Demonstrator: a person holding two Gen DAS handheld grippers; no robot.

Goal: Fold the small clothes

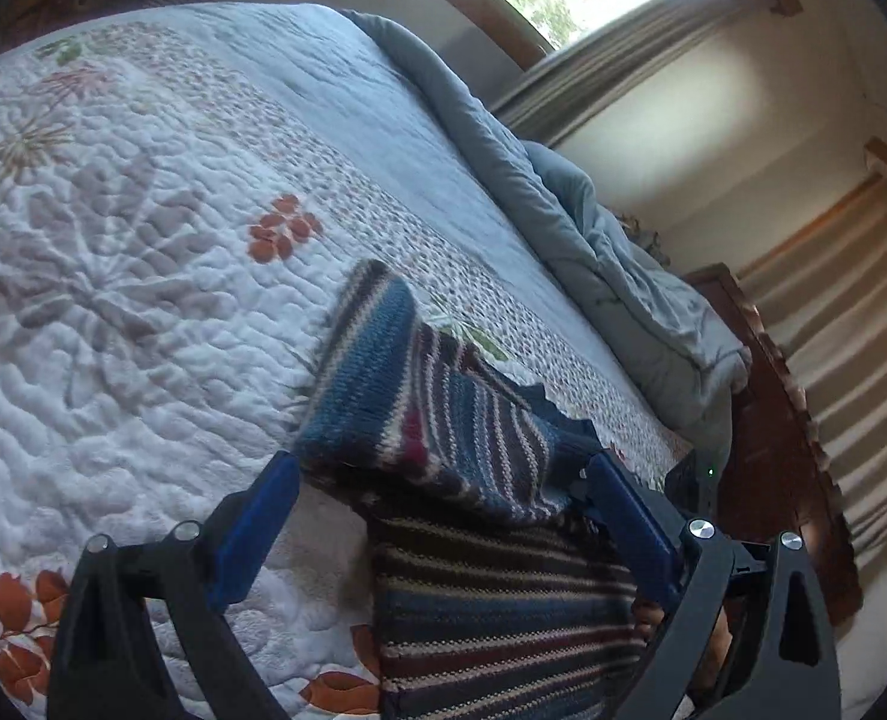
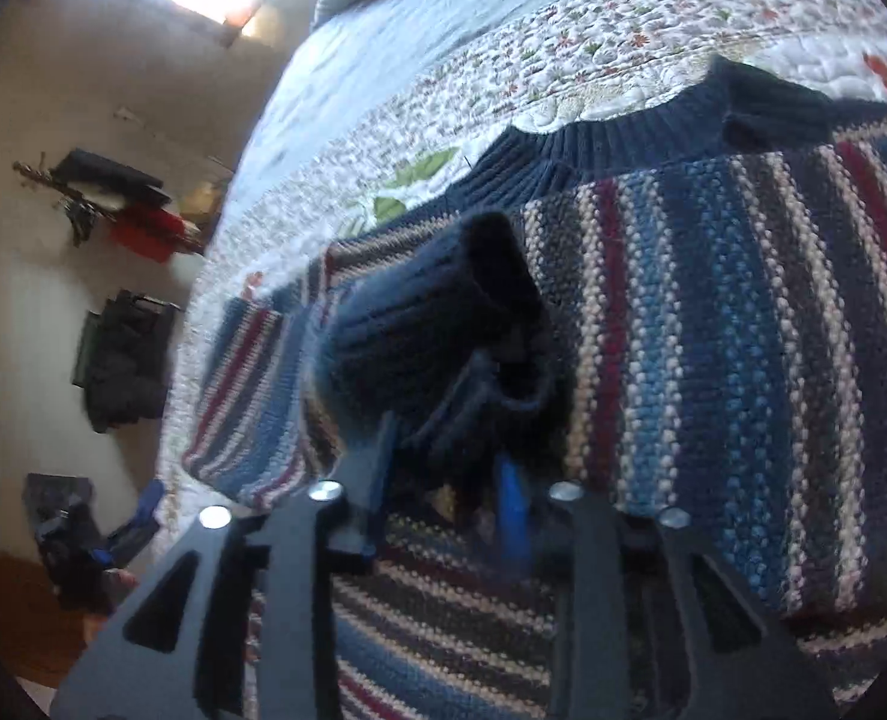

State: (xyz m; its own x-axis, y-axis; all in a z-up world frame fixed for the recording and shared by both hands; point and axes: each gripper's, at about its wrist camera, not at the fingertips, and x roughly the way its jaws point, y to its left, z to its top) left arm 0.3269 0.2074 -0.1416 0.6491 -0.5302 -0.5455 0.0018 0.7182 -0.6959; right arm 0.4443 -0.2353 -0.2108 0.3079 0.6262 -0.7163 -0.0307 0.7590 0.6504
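On the bed, at six o'clock in my left view, the sweater lies partly folded; my left gripper stands open around it. In the right view, my right gripper has the cuff between half-open fingers at twelve o'clock. Soft, thick, limp knit; take it by ribbed edges.

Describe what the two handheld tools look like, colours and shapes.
Both match: the left tool and right tool have black, flat, angular linkage arms with triangular cut-outs, round silver pivot bolts, and bright blue fingers. No cables, markings or sleeves show.
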